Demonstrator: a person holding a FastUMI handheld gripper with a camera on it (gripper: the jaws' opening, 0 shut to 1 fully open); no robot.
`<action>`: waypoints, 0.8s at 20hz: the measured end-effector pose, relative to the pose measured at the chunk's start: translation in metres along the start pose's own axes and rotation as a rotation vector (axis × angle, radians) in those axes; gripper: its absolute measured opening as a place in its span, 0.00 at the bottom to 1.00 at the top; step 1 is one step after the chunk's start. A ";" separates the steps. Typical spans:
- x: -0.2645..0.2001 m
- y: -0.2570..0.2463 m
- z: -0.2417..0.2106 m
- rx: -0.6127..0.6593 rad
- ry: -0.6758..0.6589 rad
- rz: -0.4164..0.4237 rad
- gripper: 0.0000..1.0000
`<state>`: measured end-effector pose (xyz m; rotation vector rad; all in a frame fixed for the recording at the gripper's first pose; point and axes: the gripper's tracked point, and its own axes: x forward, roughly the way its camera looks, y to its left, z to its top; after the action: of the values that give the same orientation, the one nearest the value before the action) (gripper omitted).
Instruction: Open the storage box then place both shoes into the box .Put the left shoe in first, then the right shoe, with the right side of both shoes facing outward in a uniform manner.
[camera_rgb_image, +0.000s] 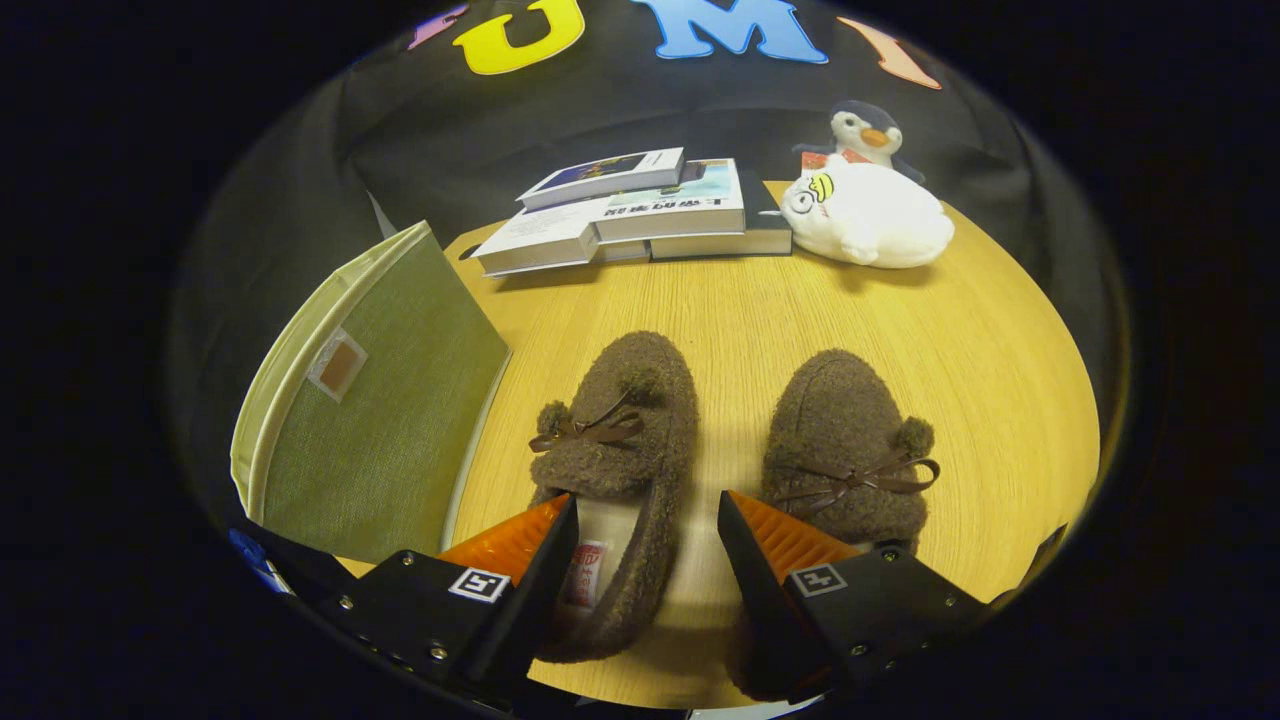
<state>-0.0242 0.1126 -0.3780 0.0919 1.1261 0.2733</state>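
fuzzy fleece shoes (625, 440), woven cloth storage box (385, 410); matt wood-grain table (900, 330)

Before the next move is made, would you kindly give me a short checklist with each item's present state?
1. Hand-held gripper fingers spread apart, holding nothing: ok.
2. Left shoe upright on the wooden table, its inner side wall between the fingers: ok.
3. Right shoe beside it, apart from the left one: ok.
4. Green storage box open: cannot tell; its fabric side faces the camera.
5. Books and plush toys well beyond the shoes: ok.
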 end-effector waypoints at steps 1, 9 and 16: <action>0.003 -0.002 -0.001 0.002 0.013 -0.008 0.83; 0.013 0.000 -0.011 0.150 0.085 0.010 0.21; -0.006 0.007 -0.002 0.282 0.068 0.044 0.00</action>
<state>-0.0298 0.1180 -0.3723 0.3593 1.2267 0.1561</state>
